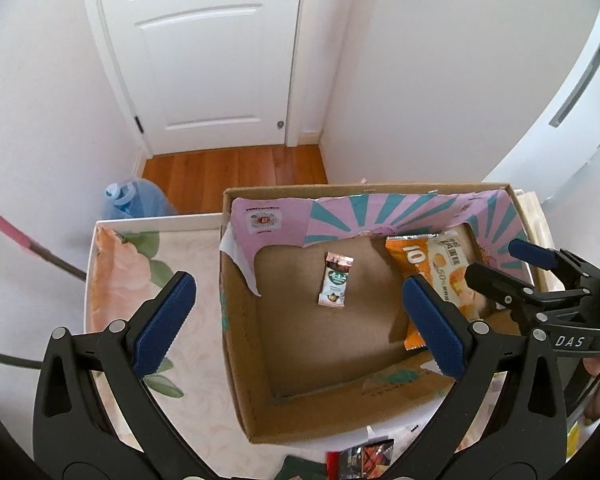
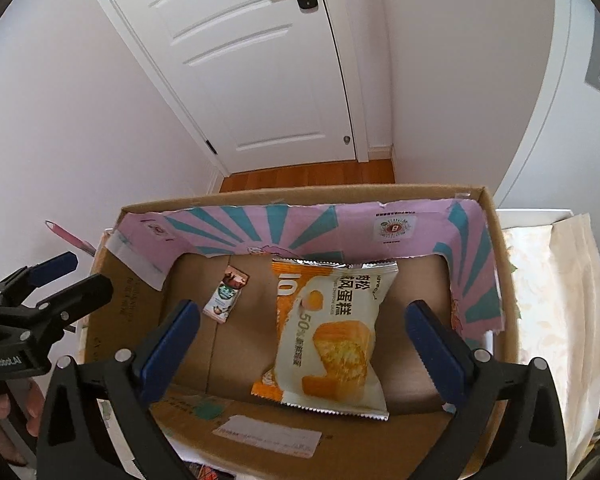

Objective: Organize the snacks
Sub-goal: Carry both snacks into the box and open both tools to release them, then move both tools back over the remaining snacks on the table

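The orange cake packet (image 2: pixel 332 336) lies flat on the floor of the cardboard box (image 2: pixel 496 240), a small snack sachet (image 2: pixel 226 294) beside it. Right gripper (image 2: pixel 302 344) jaws stand apart above the packet; left gripper (image 1: pixel 300 320) jaws apart, empty.

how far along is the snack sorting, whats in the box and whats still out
Done: the cake packet and a small snack packet lie in the cardboard box. In hand: nothing; the right gripper hangs open above the cake packet, and the left gripper is open too. Left: a few packets show outside the box's near edge.
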A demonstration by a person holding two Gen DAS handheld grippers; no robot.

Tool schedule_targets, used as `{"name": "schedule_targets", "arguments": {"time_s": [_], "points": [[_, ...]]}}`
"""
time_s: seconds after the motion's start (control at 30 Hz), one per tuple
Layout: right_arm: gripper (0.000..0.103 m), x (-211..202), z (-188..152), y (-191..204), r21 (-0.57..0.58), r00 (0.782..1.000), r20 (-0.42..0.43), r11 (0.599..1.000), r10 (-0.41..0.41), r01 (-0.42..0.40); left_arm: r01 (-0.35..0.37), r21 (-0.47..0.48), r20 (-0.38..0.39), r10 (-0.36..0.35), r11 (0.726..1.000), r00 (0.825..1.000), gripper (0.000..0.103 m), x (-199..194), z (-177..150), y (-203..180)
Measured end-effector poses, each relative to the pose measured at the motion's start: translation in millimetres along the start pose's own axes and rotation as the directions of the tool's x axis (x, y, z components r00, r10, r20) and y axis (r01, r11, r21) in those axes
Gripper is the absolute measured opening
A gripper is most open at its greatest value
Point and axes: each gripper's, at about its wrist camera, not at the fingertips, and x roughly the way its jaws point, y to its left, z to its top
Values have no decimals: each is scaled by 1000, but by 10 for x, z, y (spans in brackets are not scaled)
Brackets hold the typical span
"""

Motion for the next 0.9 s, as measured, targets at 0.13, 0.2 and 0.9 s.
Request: {"name": "schedule_targets", "arguments": {"time_s": [0.13, 0.2, 0.9], "points": [[102, -167, -20, 72, 2, 1000, 28, 1000, 6, -6, 9, 11, 23, -9, 1000, 1000, 103, -156, -17, -15], [102, -288, -34, 111, 3, 999, 47, 1000, 6, -6, 11, 21, 40, -11, 1000, 999, 103, -264, -32, -28], [102, -1624, -584, 177, -100, 983, 181, 993, -38, 57, -21, -48, 206, 30, 999, 978, 103, -1485, -734, -470]]}}
